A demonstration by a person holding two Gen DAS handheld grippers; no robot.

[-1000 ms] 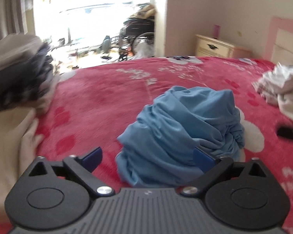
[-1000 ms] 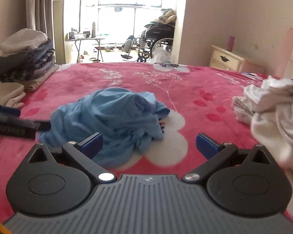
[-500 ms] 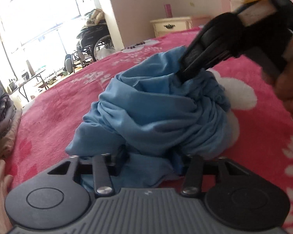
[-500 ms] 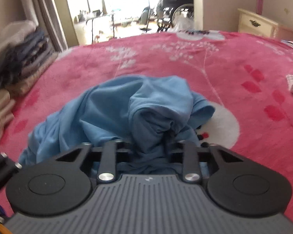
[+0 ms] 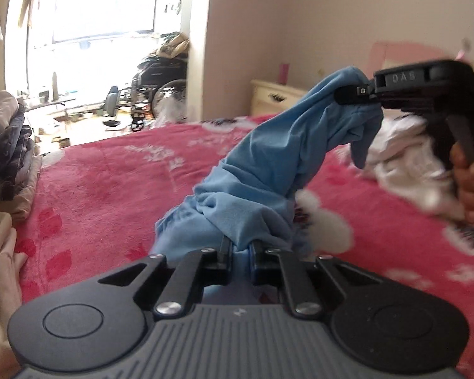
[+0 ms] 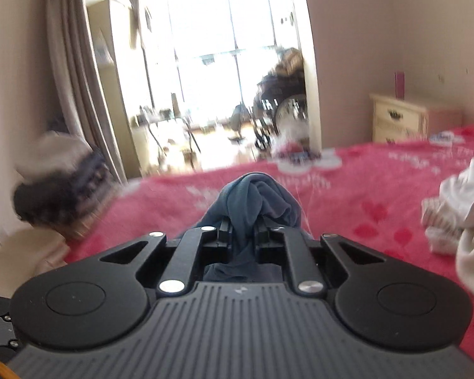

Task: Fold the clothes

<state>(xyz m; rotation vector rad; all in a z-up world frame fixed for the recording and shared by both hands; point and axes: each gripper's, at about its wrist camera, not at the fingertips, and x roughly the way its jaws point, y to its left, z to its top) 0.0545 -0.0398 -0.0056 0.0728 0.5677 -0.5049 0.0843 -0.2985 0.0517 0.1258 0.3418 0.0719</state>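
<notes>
**Blue garment bunched between both grips**

I have the left hand-held gripper clamped on the low end of the blue garment, just above the red bedspread. The right hand-held gripper is pinched on the other end, raised higher. The cloth hangs twisted between them. My judgement: draw the two grips apart evenly, let the twist fall out, and find true edges before laying it flat.

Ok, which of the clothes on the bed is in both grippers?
The blue garment. The left gripper and right gripper are both shut on it. The white pile and folded stack lie untouched.
</notes>
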